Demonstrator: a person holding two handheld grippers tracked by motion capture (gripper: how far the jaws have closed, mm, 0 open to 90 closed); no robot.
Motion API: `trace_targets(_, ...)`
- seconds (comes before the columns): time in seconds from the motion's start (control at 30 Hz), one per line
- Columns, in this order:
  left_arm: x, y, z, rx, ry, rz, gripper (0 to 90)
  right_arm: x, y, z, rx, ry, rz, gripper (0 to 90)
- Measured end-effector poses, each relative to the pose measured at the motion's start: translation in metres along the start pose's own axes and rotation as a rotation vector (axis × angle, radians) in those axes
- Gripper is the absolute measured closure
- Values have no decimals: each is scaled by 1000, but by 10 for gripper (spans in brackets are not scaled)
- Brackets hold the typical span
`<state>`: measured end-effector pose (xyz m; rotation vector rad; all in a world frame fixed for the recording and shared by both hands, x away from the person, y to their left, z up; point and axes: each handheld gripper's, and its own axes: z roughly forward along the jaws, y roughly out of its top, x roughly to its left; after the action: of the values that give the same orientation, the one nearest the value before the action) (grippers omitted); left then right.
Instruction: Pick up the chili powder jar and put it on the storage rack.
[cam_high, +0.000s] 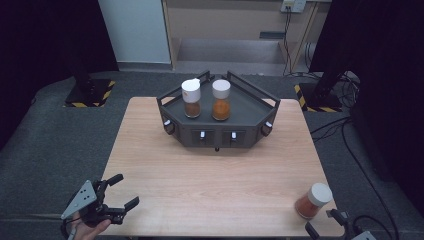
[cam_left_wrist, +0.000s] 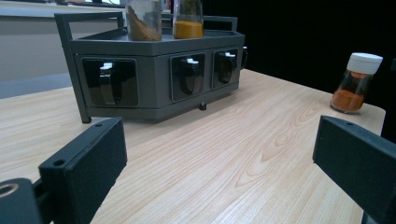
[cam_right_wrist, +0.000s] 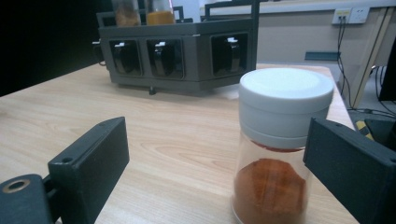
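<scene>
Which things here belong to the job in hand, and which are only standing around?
Job: clear glass spice jar with white lid and orange-red powder; open right gripper; dark grey angular rack.
Around: open left gripper; light wooden table.

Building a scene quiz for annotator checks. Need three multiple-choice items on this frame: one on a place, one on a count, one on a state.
1. Where does the clear glass jar of red-orange powder with a white lid stand?
A. On the dark grey angular rack
B. On the light wooden table, near its right corner
C. Between the left jaws

2. How many white-lidded jars stand on top of the dark grey angular rack?
A. One
B. Two
C. Three

3. How is the right hand-held gripper?
A. Open, its jaws either side of the jar
B. Shut on the jar
C. Shut with nothing in it

Answers:
1 B: the high view shows it on the light wooden table, far from the rack.
2 B: a brown-filled and an orange-filled jar stand there.
3 A: in the right gripper view a wide gap separates the left jaw and the jar.
</scene>
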<state>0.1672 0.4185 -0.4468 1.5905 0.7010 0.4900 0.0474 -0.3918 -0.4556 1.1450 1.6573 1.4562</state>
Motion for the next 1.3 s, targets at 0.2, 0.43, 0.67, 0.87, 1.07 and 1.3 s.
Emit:
trace_targets(0.2, -1, 0, -1, -3, 5, -1, 16, 1, 0, 1, 2, 1, -2, 69)
trace_targets(0.43, -1, 0, -1, -2, 3, 0, 16, 3, 1, 0, 2, 3, -4, 67)
trace_targets(0.67, -1, 0, -1, 3, 4, 2, 16, 6, 9, -2, 8, 7, -11, 52)
trace_targets(0.87, -3, 0, -3, 0, 7, 0, 16, 8, 18, -8, -16, 0, -13, 43)
trace_targets(1.07, -8, 0, -5, 4, 22, 1, 17, 6, 31, -17, -19, -34, -2, 37)
trace_targets(1.3, -17, 3, -12, 37, 52, 31, 16, -6, 53, -24, 11, -20, 3, 28)
